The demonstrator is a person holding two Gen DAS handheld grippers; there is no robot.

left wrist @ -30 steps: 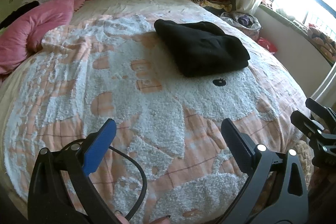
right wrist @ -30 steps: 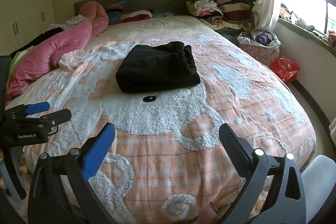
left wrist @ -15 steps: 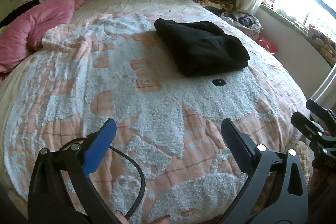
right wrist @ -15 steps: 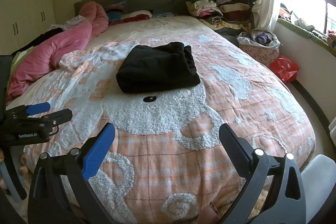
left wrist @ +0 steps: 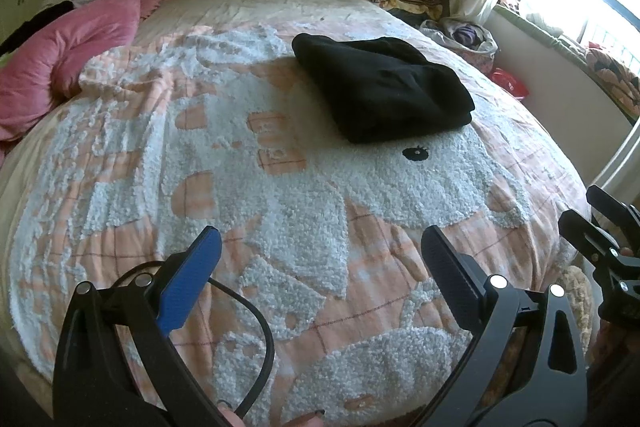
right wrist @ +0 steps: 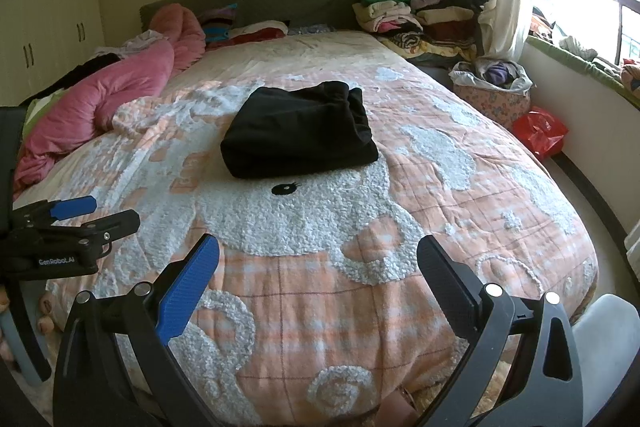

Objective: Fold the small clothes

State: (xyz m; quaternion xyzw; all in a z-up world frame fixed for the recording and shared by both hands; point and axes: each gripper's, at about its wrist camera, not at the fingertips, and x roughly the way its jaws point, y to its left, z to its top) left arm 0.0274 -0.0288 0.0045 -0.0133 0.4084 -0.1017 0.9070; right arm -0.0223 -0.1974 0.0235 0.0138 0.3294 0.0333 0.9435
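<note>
Folded black garment flat on bedspread, long axis crosswise, both grippers open

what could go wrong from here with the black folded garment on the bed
1. The folded black garment looks thick and soft; pinching only its top layer may pull the fold open.
2. Both the left gripper and right gripper are open and well short of it, over the fluffy peach-and-white bedspread, which a low finger might snag.

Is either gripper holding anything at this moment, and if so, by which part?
Nothing is held. The left gripper and right gripper are both open and empty, short of the folded black garment lying on the bed.
</note>
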